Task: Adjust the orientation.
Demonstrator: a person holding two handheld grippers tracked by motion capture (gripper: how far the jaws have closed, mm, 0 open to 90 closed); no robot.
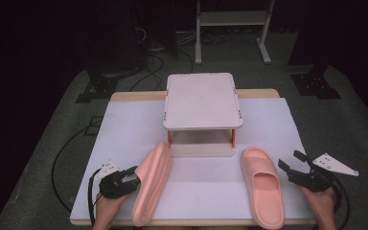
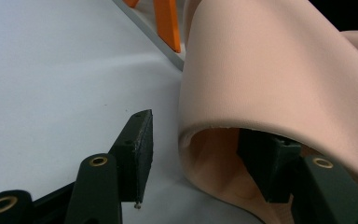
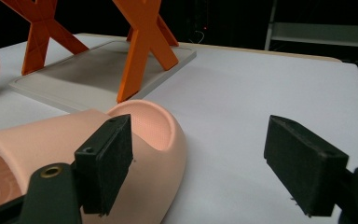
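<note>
High view | left gripper [image 1: 133, 175] spread, one jaw inside smooth pink foam slipper [image 1: 152, 187] | right gripper [image 1: 291, 164] spread

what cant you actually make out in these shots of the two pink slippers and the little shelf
- Left slipper, high view: tipped on its edge, so its footbed is turned away.
- Left gripper, left gripper view: one of its fingers sits under the slipper's strap; whether it touches is unclear.
- Right slipper, high view: heel cut off by the bottom edge.
- Shelf, high view: its top hides most of the lower tray.
</note>
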